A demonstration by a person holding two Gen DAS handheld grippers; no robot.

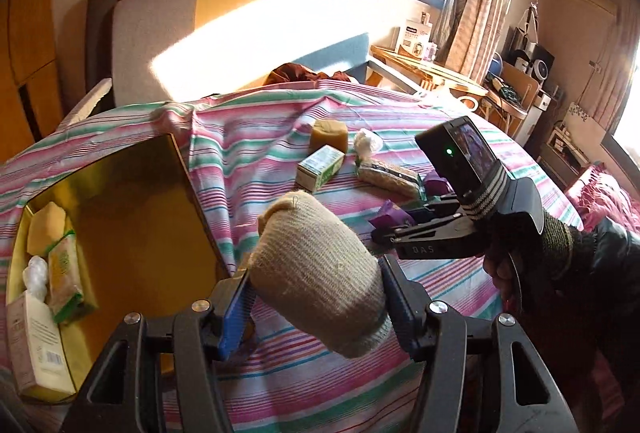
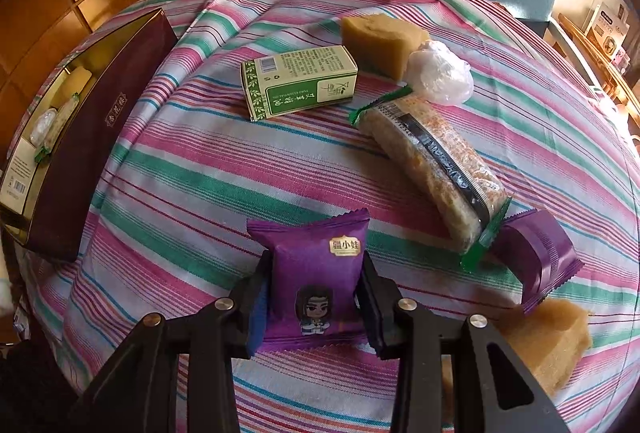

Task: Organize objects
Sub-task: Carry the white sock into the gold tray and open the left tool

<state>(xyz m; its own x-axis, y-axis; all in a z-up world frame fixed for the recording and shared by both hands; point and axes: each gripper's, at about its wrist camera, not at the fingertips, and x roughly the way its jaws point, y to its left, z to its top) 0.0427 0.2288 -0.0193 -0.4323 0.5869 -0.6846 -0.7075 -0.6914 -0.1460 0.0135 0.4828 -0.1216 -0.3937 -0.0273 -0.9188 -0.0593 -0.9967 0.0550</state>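
The left gripper (image 1: 316, 297) clenched a beige knitted roll (image 1: 316, 273) just right of the open gold-lined box (image 1: 132, 201). The right gripper (image 2: 316, 297) clasped a purple snack packet (image 2: 316, 273) marked "疆小娃"; beyond lay a green-and-white "ESSENTIAL OIL" carton (image 2: 298, 83).

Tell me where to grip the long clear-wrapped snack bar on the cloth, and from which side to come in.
Grip the long snack bar across its narrow width near mid-length, coming straight down from above. It lies flat on the striped cloth, so only its long edges offer themselves. Its ends are crowded: the white plastic ball at one, a purple packet at the other.
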